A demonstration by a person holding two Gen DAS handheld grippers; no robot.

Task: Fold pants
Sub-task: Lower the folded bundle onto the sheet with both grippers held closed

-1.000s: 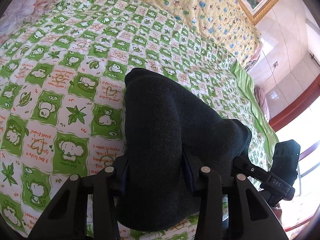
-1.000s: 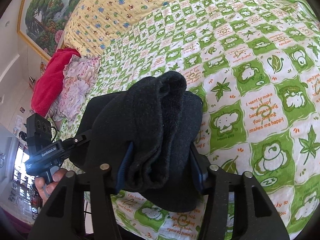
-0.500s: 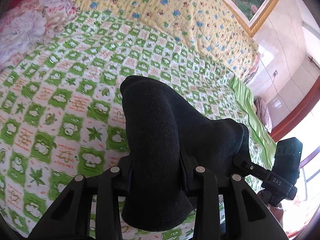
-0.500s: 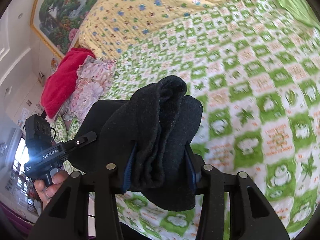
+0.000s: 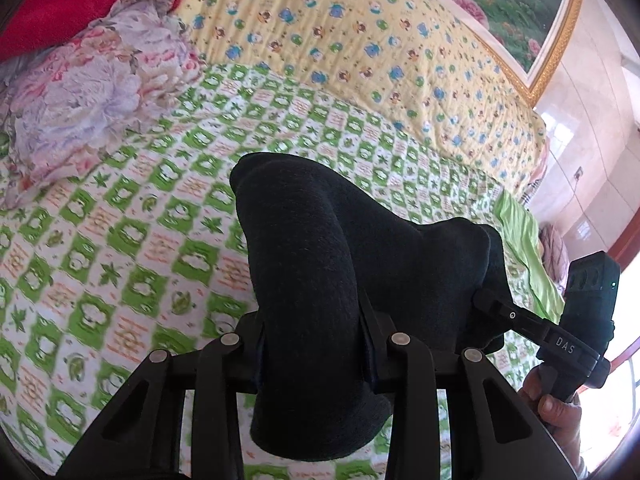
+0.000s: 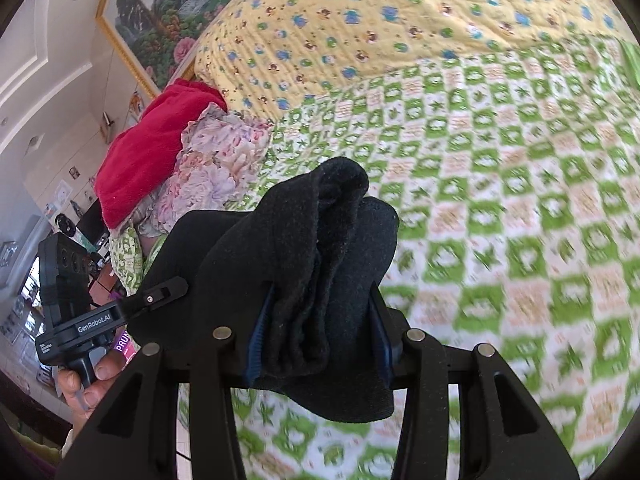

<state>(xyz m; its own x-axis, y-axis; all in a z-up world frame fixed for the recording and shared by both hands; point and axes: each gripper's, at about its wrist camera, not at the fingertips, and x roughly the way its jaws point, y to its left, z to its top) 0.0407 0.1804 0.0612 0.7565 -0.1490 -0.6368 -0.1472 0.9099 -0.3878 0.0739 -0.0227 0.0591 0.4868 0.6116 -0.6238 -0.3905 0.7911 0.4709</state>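
Observation:
The dark folded pants [image 5: 316, 280] hang between my two grippers, lifted above the green checked bedspread [image 5: 120, 248]. My left gripper [image 5: 312, 344] is shut on one end of the bundle. My right gripper [image 6: 320, 332] is shut on the other end of the pants [image 6: 320, 248]. The right gripper also shows at the right of the left wrist view [image 5: 532, 320], and the left gripper shows at the left of the right wrist view [image 6: 132, 308]. The fingertips are hidden by cloth.
A yellow patterned quilt [image 5: 360, 40] lies at the head of the bed. A floral pillow [image 5: 88, 88] and a red blanket [image 6: 148, 144] are piled at the side. A framed painting [image 6: 168, 4] hangs on the wall. The bed edge runs close below me.
Both grippers have risen and pulled back from the bed with the pants held between them; the bedspread looks farther away and more of the pillows and the wall shows.

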